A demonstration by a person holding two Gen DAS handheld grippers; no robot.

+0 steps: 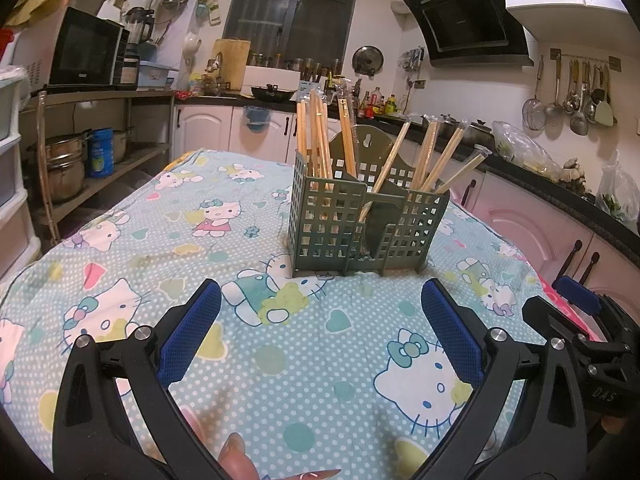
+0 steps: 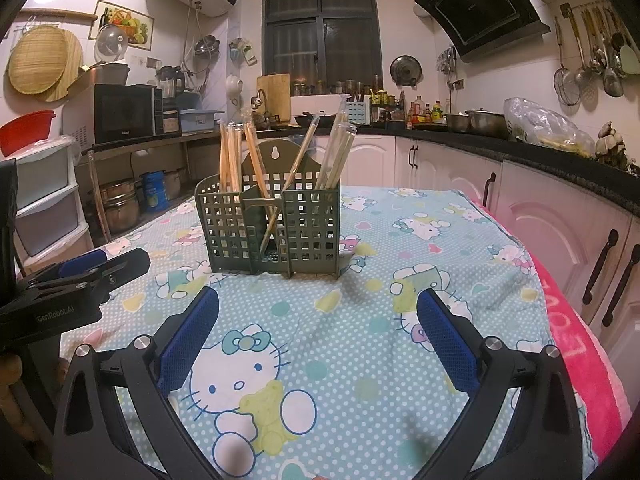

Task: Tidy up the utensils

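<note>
With both tools hanging back over the counter and nothing in either, you look to be either at the very start or at the end of a pass; I can't tell which from this alone.

Left tool: spread wide, pads bare. Right tool: same, spread wide, nothing between the pads. They sit side by side, each catching the other at the frame edge.

The utensil holder stands upright on the cartoon-print cloth, ahead of both tools and well apart from them. Chopsticks already stand in it: an upright bunch in the left compartment, a leaning bunch in the right, and one stick slanting across the lower middle slot.

No loose utensils show on the cloth in either view. My read: if anything's left, it's that slanted stick or evening out the bunches. That calls for coming in from above, closing on a single stick near its top, and lifting straight so you don't tip the light holder.

Hard to make out:
- whether the sticks are sleeved; some tops look plastic-wrapped
- the holder's floor and the middle slot's contents
- the counter's near edge, hidden by the tool bodies
</note>
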